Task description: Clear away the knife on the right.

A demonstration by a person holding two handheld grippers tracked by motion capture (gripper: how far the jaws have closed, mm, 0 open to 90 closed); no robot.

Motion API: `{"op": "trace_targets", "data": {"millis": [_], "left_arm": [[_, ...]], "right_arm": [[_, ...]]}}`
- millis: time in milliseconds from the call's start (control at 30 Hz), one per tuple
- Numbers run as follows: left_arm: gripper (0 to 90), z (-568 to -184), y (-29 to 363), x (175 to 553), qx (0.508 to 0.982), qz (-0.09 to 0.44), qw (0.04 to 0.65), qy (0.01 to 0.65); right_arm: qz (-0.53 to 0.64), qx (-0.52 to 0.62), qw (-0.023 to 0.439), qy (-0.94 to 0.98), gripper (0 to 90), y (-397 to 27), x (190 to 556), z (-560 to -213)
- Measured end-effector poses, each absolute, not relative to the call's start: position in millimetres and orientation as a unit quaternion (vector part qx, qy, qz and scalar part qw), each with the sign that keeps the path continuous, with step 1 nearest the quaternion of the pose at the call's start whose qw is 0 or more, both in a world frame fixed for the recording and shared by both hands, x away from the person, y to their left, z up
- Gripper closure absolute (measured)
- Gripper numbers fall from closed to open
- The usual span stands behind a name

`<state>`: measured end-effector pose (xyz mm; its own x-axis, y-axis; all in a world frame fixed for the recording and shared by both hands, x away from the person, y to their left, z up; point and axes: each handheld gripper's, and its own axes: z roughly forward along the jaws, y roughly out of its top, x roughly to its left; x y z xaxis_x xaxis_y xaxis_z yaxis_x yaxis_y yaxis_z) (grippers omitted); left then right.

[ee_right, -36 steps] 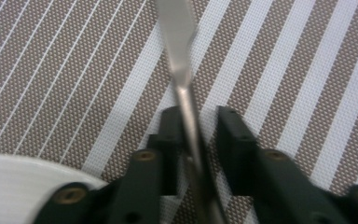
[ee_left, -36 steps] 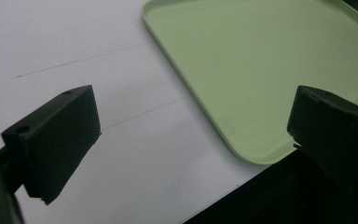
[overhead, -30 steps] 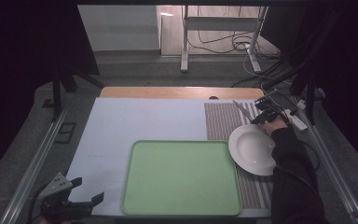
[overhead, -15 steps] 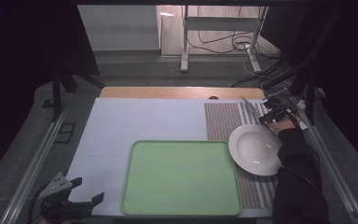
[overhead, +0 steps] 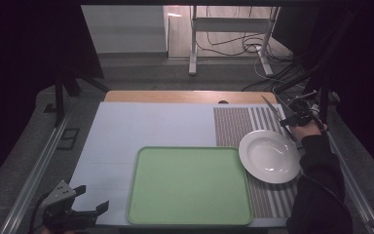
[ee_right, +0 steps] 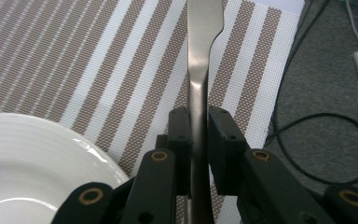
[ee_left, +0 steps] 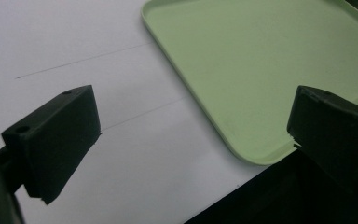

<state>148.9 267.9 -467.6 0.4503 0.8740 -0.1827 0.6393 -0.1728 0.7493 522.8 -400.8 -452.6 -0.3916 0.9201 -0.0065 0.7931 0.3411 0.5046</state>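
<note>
My right gripper [ee_right: 198, 140] pinches a knife [ee_right: 200, 60] between its jaws, the plate [ee_right: 23, 158] just beside. It could slip and hit. My left gripper [ee_left: 191, 135] is spread wide.

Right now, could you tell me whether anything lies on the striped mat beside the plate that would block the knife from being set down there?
Nothing visible does. The right tongs grip the knife above the mat, and the strip right of the plate is bare.

Looks like a lab recording setup to me: bench [overhead: 151, 126] with dark surround, loose floor cables [overhead: 253, 48], metal stand legs [overhead: 193, 39] behind.
</note>
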Motion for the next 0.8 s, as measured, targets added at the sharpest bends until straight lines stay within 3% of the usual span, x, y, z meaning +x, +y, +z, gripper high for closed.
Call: {"op": "trace_targets", "data": {"millis": [800], "left_arm": [[2.3,-467.5,267.1,149.2,0.754,0.148,0.399,0.500]], "right_arm": [[0.237,0.469,0.130,0.841,80.5,-352.0,476.0,-435.7]]}}
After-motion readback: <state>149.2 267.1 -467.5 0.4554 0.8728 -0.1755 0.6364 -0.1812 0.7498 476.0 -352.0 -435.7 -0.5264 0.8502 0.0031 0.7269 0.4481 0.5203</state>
